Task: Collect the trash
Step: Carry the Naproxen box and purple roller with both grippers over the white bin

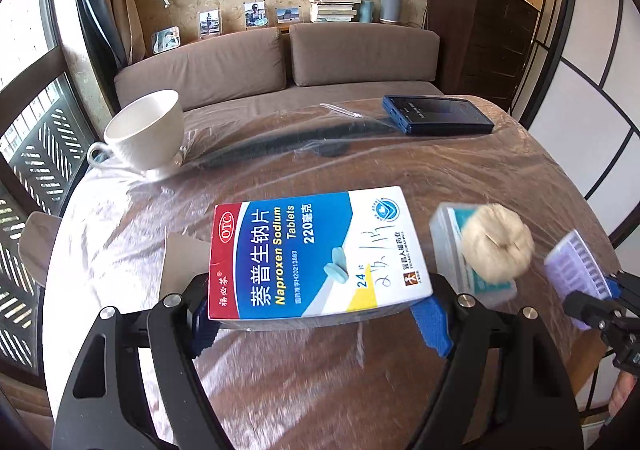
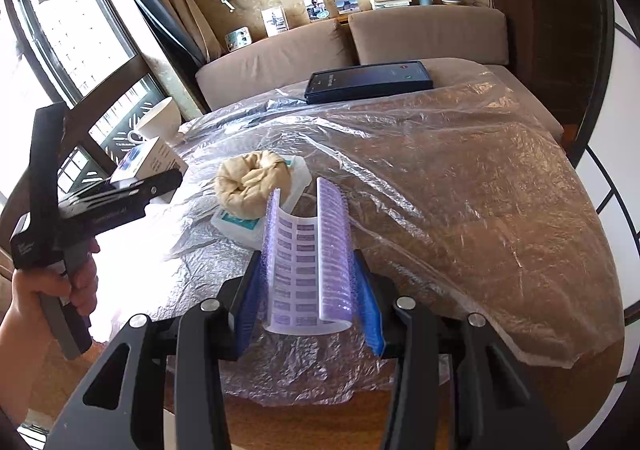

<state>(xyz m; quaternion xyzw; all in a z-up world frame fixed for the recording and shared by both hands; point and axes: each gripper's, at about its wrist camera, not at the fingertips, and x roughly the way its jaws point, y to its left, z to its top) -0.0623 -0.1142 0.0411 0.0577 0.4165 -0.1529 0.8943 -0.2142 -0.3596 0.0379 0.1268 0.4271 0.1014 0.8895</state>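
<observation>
Your left gripper [image 1: 320, 314] clamps the naproxen box [image 1: 320, 254] by its near edge above the bench [image 1: 500, 178]; your right gripper [image 2: 308, 310] squeezes a curled purple blister sheet [image 2: 308, 250]. The box, held only at its edge, could pivot free; the bowed sheet could spring out onto the plastic film [image 2: 460, 170].

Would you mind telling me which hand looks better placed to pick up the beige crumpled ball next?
Neither is free: the left gripper holds the medicine box and the right gripper the purple blister sheet. The right is probably better placed, since the beige ball lies just ahead of its fingers.
</observation>
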